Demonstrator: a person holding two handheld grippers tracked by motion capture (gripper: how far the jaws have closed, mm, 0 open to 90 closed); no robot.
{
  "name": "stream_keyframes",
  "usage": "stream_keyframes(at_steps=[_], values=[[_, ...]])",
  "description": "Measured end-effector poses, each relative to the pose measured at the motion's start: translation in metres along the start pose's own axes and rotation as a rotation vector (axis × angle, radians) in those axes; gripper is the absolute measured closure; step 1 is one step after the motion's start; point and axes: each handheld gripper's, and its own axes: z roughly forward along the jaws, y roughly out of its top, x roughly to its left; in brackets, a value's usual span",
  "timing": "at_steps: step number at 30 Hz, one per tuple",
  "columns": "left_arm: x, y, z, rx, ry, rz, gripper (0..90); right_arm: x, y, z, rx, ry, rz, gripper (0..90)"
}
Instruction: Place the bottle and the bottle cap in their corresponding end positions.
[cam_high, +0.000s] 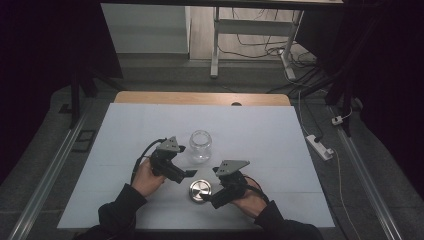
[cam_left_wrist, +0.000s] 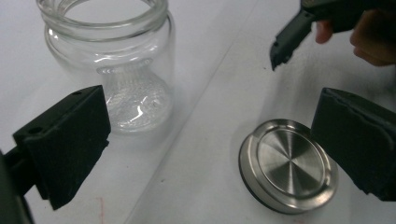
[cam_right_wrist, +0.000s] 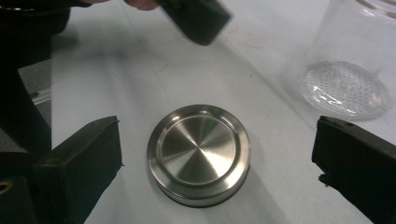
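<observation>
An empty clear glass jar (cam_high: 200, 145) stands upright and lidless near the middle of the white table; it is also at the upper left (cam_left_wrist: 116, 65) and upper right (cam_right_wrist: 355, 60) of the gripper views. A round brushed-metal lid (cam_high: 200, 190) lies flat in front of it (cam_left_wrist: 287, 165) (cam_right_wrist: 198, 151). My left gripper (cam_high: 189, 173) is open, just left of the lid and in front of the jar. My right gripper (cam_high: 206, 198) is open, low at the lid's right side, its jaws spread to either side of the lid without touching it.
The white sheet (cam_high: 260, 130) covers the table, with a wooden strip (cam_high: 200, 98) at the far edge. A power strip (cam_high: 320, 146) and cables lie on the floor to the right. A desk frame (cam_high: 250, 35) stands beyond the table.
</observation>
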Motion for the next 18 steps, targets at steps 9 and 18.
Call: stream_keyframes(at_steps=[9,18], values=[[-0.02,-0.009,-0.009,0.018,0.013,0.021,0.0,0.0,-0.001,-0.007,-0.012,-0.027,-0.012,0.2],[-0.033,-0.019,-0.026,-0.004,0.018,-0.009,0.0,-0.004,-0.004,-0.018,-0.032,-0.049,0.002,0.0]])
